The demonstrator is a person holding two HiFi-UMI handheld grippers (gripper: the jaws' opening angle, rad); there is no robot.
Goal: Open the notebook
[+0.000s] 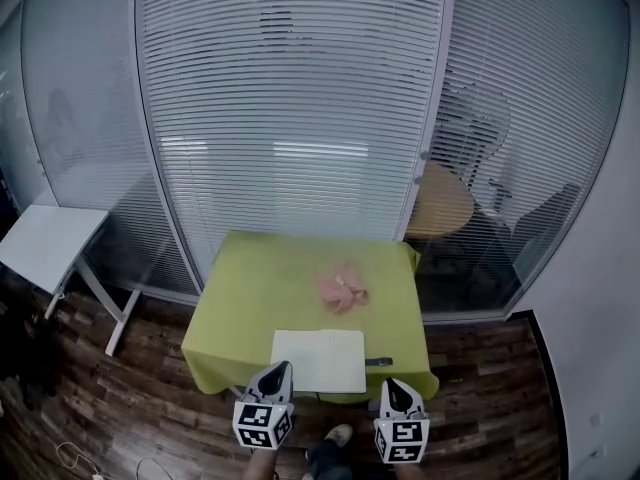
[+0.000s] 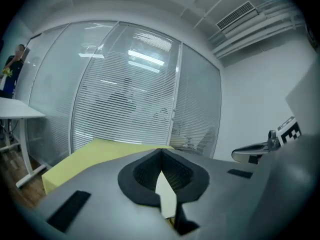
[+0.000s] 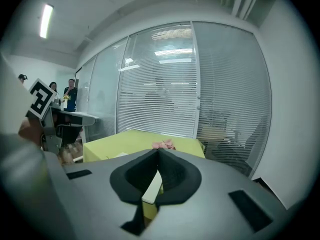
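**A:** Jaws of left gripper (image 2: pixel 160 154): pressed together, nothing between. And right gripper (image 3: pixel 158 151)?

**B:** Same, closed and empty. Both hover just off the near table edge.

**A:** Location of white rectangular paper notebook (image 1: pixel 319 360)?

**B:** Flat on lime-green cloth-covered table (image 1: pixel 255 288), at its near edge, apart from both grippers.

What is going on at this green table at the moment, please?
A person holds a gripper in each hand before a green-covered table. The left gripper and right gripper are both shut and empty, hovering by the white notebook lying flat at the near edge. A pink object lies behind it.
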